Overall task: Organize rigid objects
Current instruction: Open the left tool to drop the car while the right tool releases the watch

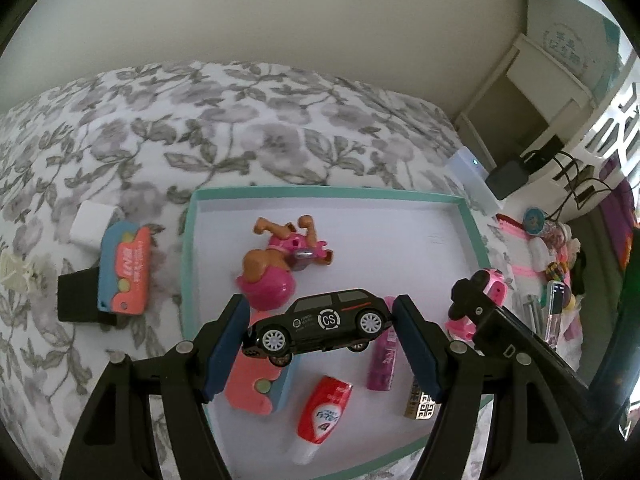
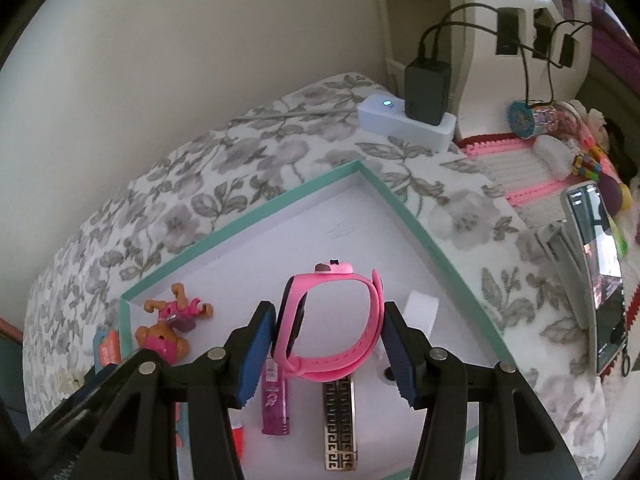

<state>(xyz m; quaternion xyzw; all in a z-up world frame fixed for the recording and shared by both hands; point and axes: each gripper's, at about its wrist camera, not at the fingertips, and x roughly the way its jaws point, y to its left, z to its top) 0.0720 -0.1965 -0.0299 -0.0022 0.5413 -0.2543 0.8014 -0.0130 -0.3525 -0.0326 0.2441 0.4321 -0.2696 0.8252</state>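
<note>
Our left gripper (image 1: 320,334) pinches the black car (image 1: 318,326) nose to tail between its blue fingers (image 1: 226,350), holding it in the air above the tray (image 1: 188,248). Under the car, on the tray floor, lie a coral-and-blue case (image 1: 256,394), a red-and-white tube (image 1: 320,416), a purple stick (image 1: 382,360) and a gold-patterned bar (image 1: 420,404); farther back lies the pink dog toy (image 1: 280,264). Our right gripper (image 2: 330,342) pinches the pink watch (image 2: 332,320) by its looped strap, lifted over the purple stick (image 2: 275,398) and the gold bar (image 2: 340,424), with a white block (image 2: 420,312) just behind its right finger. Left of the tray, on the flowered bed (image 1: 200,120), rest a second coral case (image 1: 124,268) on a black box (image 1: 78,298) and a white cube (image 1: 90,222). Beyond the tray's far corner sit a white hub (image 2: 404,124) with a black charger (image 2: 426,92), and a phone (image 2: 600,276) off to the right.
</note>
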